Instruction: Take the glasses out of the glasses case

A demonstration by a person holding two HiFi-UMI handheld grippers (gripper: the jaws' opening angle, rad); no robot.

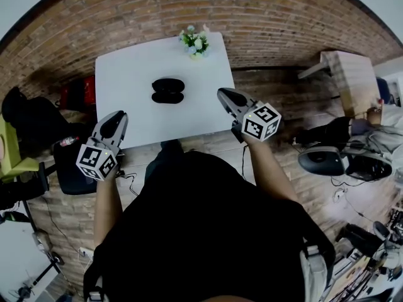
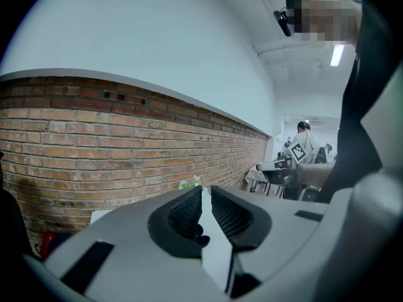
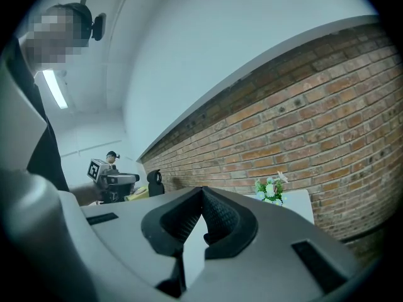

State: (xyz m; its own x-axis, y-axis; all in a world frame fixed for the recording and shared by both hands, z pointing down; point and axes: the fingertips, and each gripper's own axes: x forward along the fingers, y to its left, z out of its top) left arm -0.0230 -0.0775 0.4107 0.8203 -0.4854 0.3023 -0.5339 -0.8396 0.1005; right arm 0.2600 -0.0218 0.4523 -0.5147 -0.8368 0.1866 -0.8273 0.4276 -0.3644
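The glasses case (image 1: pixel 168 90) looks glossy, black and hard-shelled; the counter (image 1: pixel 126 99) under it is smooth matt white; the wall (image 1: pixel 189 11) behind the counter is rough brick.

White table (image 1: pixel 132 115): black glasses case (image 1: pixel 168 90) centre, flower bouquet (image 1: pixel 194 42) at far edge.

the glasses case (image 1: pixel 168 90) is shown too small for its contents to be told. in the left gripper view the flowers (image 2: pixel 187 183) are partly covered by the left gripper (image 2: pixel 206 189).
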